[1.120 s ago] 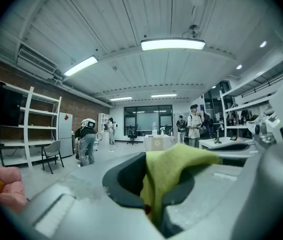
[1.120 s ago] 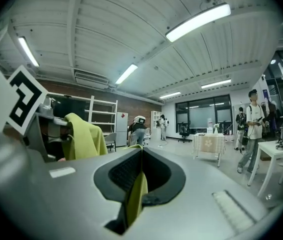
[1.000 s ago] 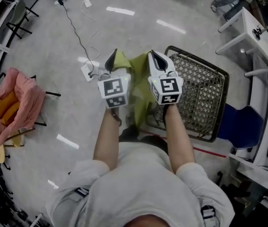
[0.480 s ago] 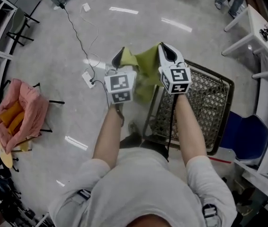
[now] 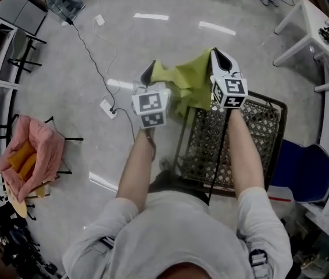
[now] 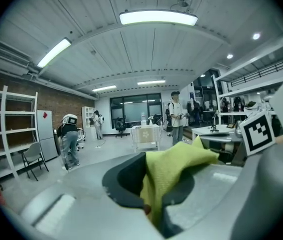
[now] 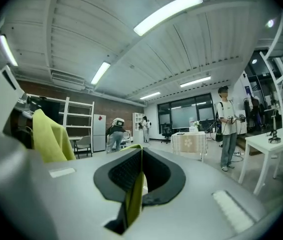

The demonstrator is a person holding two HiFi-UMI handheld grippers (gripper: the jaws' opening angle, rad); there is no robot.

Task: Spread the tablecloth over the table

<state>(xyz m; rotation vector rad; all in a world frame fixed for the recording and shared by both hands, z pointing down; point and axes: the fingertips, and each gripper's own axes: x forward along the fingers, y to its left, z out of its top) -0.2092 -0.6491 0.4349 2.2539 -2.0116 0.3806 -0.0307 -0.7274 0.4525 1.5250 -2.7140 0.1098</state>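
Both tongs are pinched fully shut, each on its own part of the tablecloth (image 5: 186,85). The left tongs (image 5: 149,73) bite a bunched fold; the right tongs (image 5: 218,54) hold a thin edge, seen end-on between the pads. Two separate holds, so the top edge spans between them and the rest hangs free to open out. The cloth is in the air above the far-left corner of the wire basket (image 5: 272,106), its lower part drooping towards the basket rim. I judge it is carried high and roughly level to stay off the floor. No bench under it yet; spreading not begun
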